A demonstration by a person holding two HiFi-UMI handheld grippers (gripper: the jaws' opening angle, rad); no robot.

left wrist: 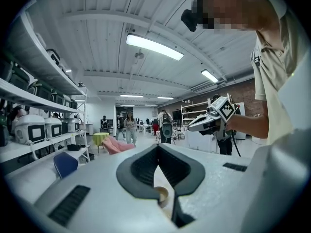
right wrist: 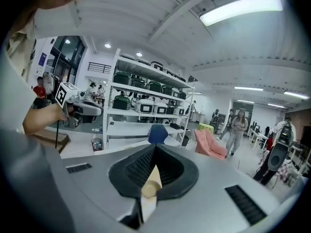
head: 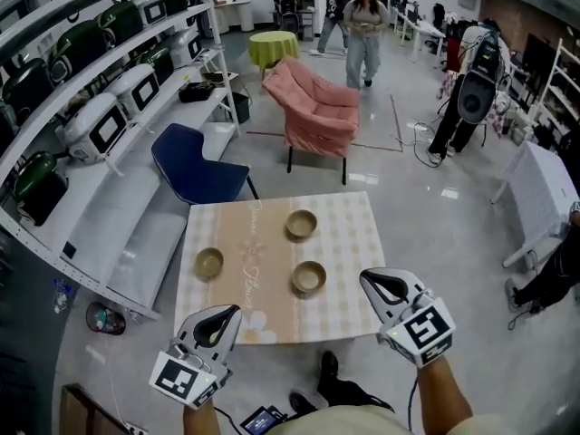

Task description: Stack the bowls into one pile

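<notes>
Left gripper [head: 231, 312] and right gripper [head: 366, 277] hover clenched and empty, short of three separate bowls [head: 302, 224] on the worktop [head: 349, 243]. Arriving still clenched could shove the nearest bowl [head: 309, 277] away.

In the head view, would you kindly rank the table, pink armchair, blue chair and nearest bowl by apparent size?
Table
pink armchair and blue chair, too alike to rank
nearest bowl

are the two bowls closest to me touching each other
Apart. The head view shows a wide strip of bare tablecloth between the left bowl and the near bowl.
</notes>
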